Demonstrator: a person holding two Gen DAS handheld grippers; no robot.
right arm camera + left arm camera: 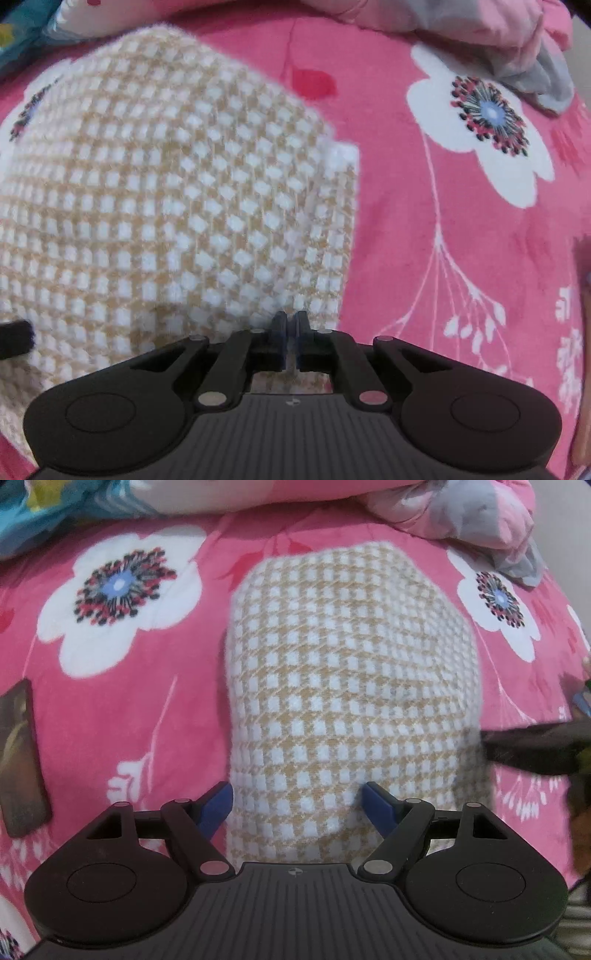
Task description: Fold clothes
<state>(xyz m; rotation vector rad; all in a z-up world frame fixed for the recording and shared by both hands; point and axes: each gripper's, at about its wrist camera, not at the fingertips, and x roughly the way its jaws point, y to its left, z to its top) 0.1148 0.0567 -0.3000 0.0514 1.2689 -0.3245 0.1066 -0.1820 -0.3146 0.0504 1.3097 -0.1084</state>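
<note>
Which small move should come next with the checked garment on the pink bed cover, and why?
Probably lower the left gripper and close it on the checked garment's near edge: its jaws stand open astride that edge, while the right gripper, shut, seems already to pinch the other side.

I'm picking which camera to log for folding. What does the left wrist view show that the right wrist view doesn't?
Only the left wrist view: a dark phone-like slab on the bedspread and the open left gripper over the checked garment.
Only the right wrist view: the right gripper shut at the garment's edge.
Both: the garment, the pink floral bedspread and crumpled bedding.
</note>
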